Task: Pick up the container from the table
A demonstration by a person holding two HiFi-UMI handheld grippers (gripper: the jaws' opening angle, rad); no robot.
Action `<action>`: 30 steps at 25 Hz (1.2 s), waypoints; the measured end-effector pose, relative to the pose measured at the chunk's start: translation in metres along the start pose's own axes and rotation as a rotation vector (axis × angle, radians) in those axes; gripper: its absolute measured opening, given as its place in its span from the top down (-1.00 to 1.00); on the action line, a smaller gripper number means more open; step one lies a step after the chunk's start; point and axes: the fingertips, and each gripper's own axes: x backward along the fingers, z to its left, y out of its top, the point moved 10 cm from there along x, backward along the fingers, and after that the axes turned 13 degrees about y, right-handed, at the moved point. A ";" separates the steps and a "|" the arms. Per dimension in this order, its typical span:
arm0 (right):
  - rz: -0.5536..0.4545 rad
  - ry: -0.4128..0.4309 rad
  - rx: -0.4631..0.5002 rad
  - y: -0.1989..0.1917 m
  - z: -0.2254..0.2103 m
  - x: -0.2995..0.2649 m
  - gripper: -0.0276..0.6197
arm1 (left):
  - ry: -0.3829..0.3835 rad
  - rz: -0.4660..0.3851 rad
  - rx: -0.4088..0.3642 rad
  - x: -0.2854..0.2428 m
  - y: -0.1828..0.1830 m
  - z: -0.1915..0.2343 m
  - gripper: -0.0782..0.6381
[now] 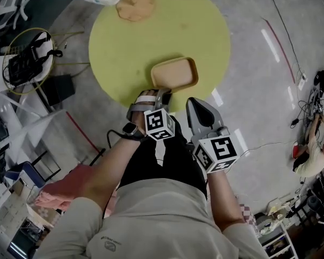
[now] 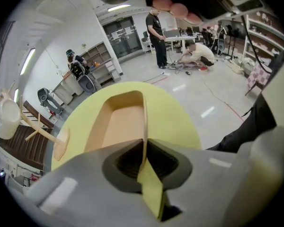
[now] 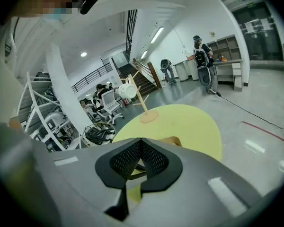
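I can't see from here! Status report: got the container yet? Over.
Left gripper shut on container wall. Right gripper shut, empty, at table edge. Container seems to rest on table. Nothing blocking the lift.

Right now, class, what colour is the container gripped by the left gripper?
Light orange-tan container, seen best in the head view.

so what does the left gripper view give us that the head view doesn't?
Left gripper view only: the left gripper's jaws shut on the container's thin side wall, and people far across the hall. Head view only: the right gripper beside it, not on the container, and both marker cubes. Shared: the yellow table, the container, and the wooden stand base.
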 end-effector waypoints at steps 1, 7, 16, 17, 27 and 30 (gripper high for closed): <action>0.001 -0.003 -0.001 -0.001 0.000 0.000 0.89 | -0.001 -0.001 0.000 0.000 -0.001 0.000 0.70; -0.008 -0.026 -0.001 -0.007 0.005 0.004 0.89 | -0.002 -0.002 0.006 0.003 -0.007 0.006 0.71; -0.046 -0.040 0.020 -0.003 0.026 0.016 0.89 | 0.036 -0.030 0.023 0.041 -0.007 0.026 0.71; -0.048 -0.040 0.025 -0.002 0.030 0.016 0.89 | 0.036 -0.034 0.029 0.046 -0.009 0.027 0.71; -0.083 -0.057 0.088 0.010 0.071 0.021 0.89 | 0.052 -0.074 0.072 0.104 -0.019 0.043 0.71; -0.098 -0.069 0.107 0.017 0.083 0.022 0.89 | 0.069 -0.096 0.071 0.129 -0.019 0.053 0.71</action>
